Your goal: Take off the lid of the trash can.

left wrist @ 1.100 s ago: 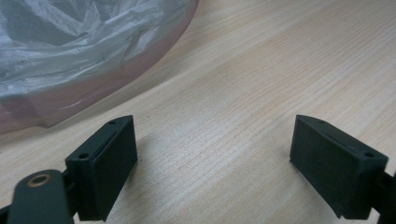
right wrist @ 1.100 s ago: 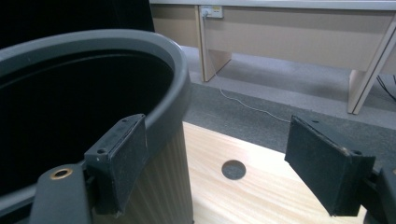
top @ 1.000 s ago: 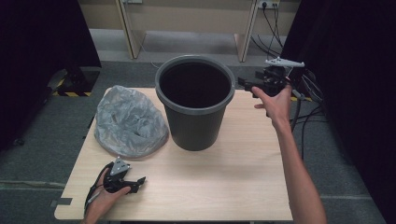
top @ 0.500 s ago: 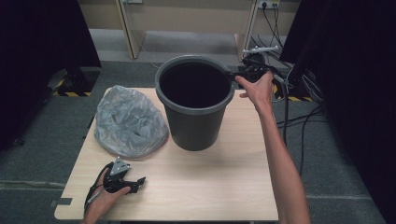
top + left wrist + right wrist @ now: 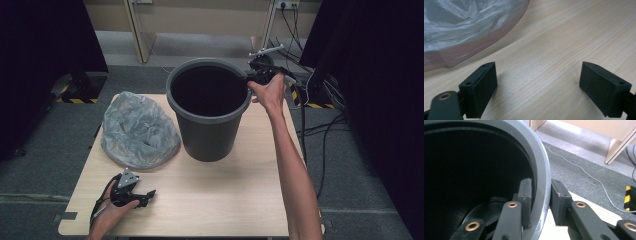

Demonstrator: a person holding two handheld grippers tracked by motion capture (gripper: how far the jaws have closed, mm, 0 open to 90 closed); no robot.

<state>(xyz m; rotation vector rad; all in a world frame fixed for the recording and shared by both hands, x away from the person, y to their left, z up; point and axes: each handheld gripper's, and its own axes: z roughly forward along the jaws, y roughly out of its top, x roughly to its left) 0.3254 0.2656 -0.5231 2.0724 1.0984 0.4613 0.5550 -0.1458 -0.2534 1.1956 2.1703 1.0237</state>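
Gripping the rim of the dark grey bucket, the right hand-held gripper has one jaw inside the wall and one outside; its jaws have just been closing, and in the right gripper view the pads sit on either side of the rim — clamped, or very nearly so. The bucket stands upright near the middle of the desk, just beside a crumpled plastic bag on its left. The left hand-held gripper rests on the near-left of the desk, jaws wide and empty. To do this step well, the grip should sit squarely on the rim and be firm before any pull — a thin, curved edge could slip or tip the bucket.
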